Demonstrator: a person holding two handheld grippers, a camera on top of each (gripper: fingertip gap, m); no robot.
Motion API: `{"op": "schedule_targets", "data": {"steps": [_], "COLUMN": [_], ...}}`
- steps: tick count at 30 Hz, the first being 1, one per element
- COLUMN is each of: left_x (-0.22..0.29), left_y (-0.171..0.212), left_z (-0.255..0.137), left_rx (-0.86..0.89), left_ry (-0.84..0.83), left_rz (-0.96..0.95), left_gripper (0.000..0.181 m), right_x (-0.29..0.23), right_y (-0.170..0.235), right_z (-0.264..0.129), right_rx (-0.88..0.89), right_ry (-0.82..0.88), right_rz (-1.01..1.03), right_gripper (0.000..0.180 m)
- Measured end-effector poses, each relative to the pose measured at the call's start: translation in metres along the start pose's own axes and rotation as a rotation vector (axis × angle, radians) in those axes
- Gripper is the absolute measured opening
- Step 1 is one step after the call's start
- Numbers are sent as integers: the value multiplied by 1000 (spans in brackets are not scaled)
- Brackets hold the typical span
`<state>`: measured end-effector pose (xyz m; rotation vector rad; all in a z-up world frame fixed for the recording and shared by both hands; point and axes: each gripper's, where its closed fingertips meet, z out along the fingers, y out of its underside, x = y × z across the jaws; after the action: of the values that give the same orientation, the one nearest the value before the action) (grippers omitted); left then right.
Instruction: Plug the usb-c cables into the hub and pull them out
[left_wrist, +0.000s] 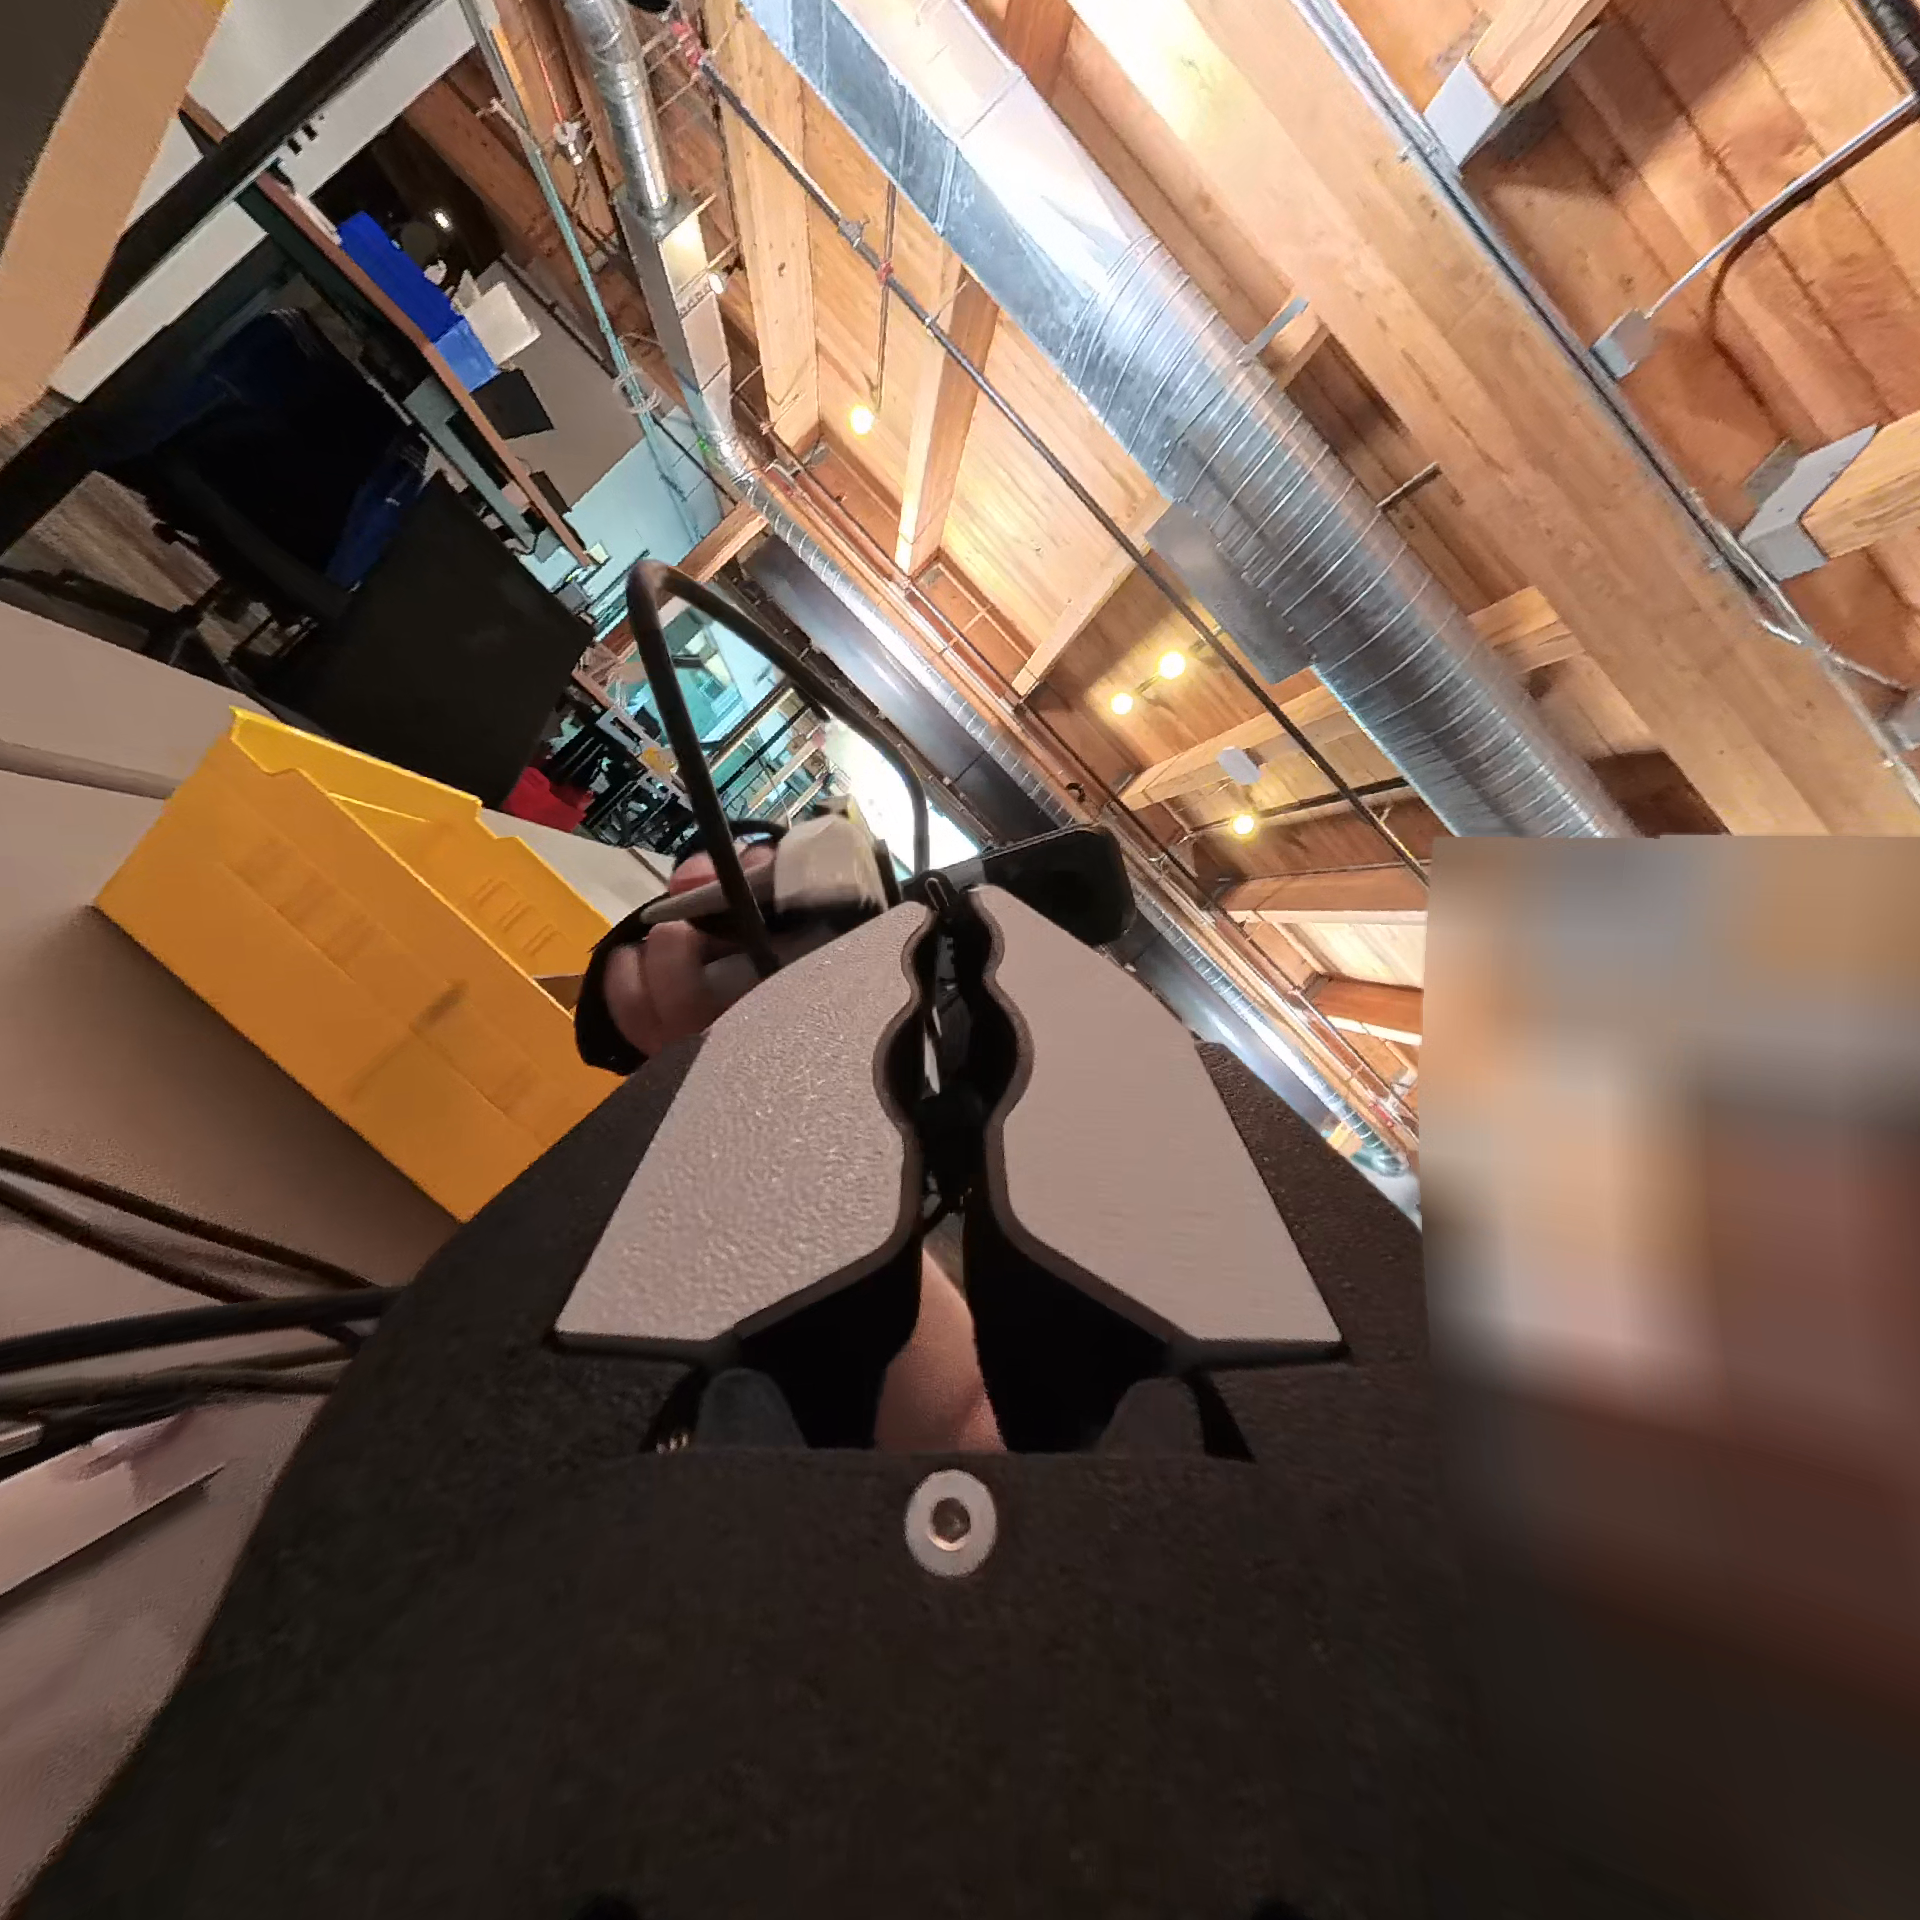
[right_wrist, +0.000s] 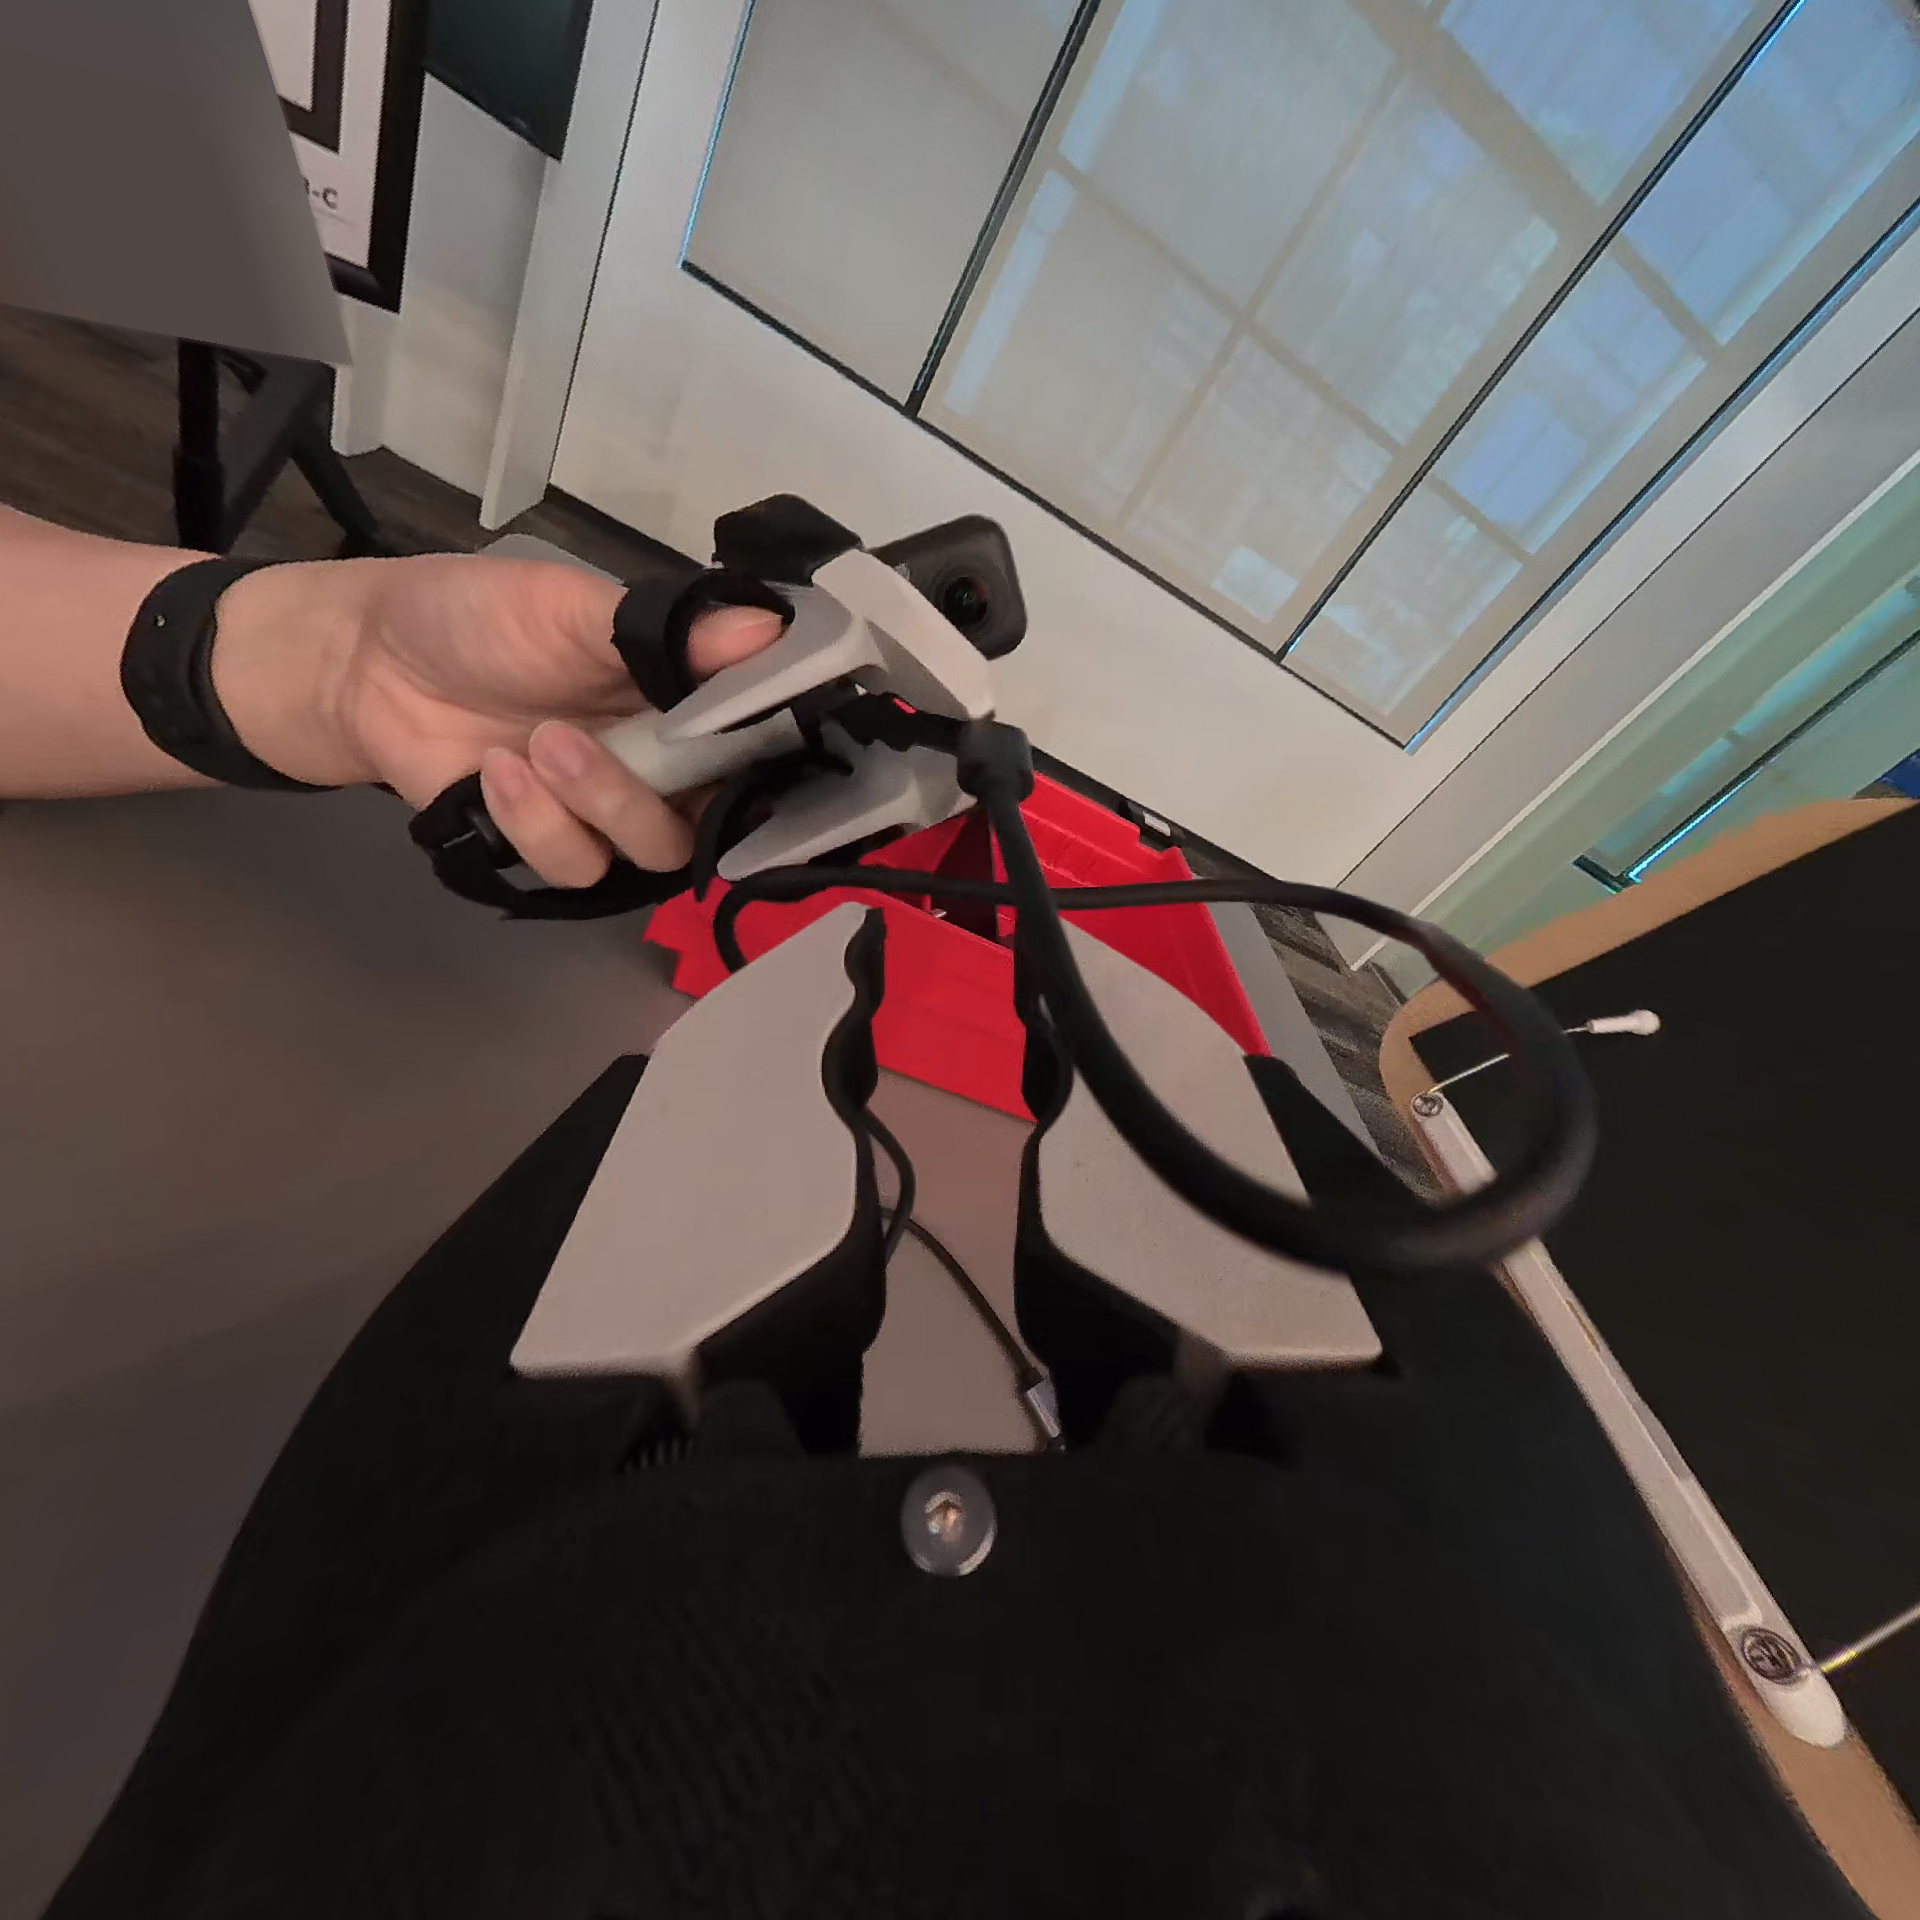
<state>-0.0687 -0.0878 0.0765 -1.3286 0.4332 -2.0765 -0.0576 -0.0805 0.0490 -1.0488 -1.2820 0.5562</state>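
My left gripper (left_wrist: 951, 914) is shut on the dark hub (left_wrist: 1049, 873), which sticks out past the fingertips with a port slot showing. The right wrist view shows the left gripper (right_wrist: 862, 727) in a person's hand, with the hub (right_wrist: 883, 727) in its jaws. A thick black cable (right_wrist: 1507, 1164) leaves the hub, runs down across my right gripper's right finger and loops wide to the right. My right gripper (right_wrist: 951, 935) is open, and the cable lies against its right fingertip. The left wrist view shows the right gripper (left_wrist: 821, 868) and the cable (left_wrist: 665, 707) arching above it.
A red bin (right_wrist: 935, 997) stands on the table behind my right gripper. A yellow bin (left_wrist: 343, 935) stands to the left. A thin cable with a silver plug (right_wrist: 1039, 1397) lies on the table. More black cables (left_wrist: 156, 1330) lie at the left. A black board (right_wrist: 1714, 1247) is at the right. Both grippers' tips are close together, under 4 cm apart.
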Motion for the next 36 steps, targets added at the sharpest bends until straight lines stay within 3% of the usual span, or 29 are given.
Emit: {"op": "schedule_targets", "data": {"steps": [18, 36], "left_x": [-4, -9], "left_y": [12, 8], "left_z": [1, -1], "left_rx": [-81, -53], "left_ry": [-78, -111], "left_rz": [94, 97], "left_gripper": [1, 1], "right_x": [3, 1], "right_y": [-23, -19], "right_z": [-2, 2], "right_rx": [123, 66], "right_ry": [8, 51], "right_rz": [76, -20], "right_gripper": [21, 16]}}
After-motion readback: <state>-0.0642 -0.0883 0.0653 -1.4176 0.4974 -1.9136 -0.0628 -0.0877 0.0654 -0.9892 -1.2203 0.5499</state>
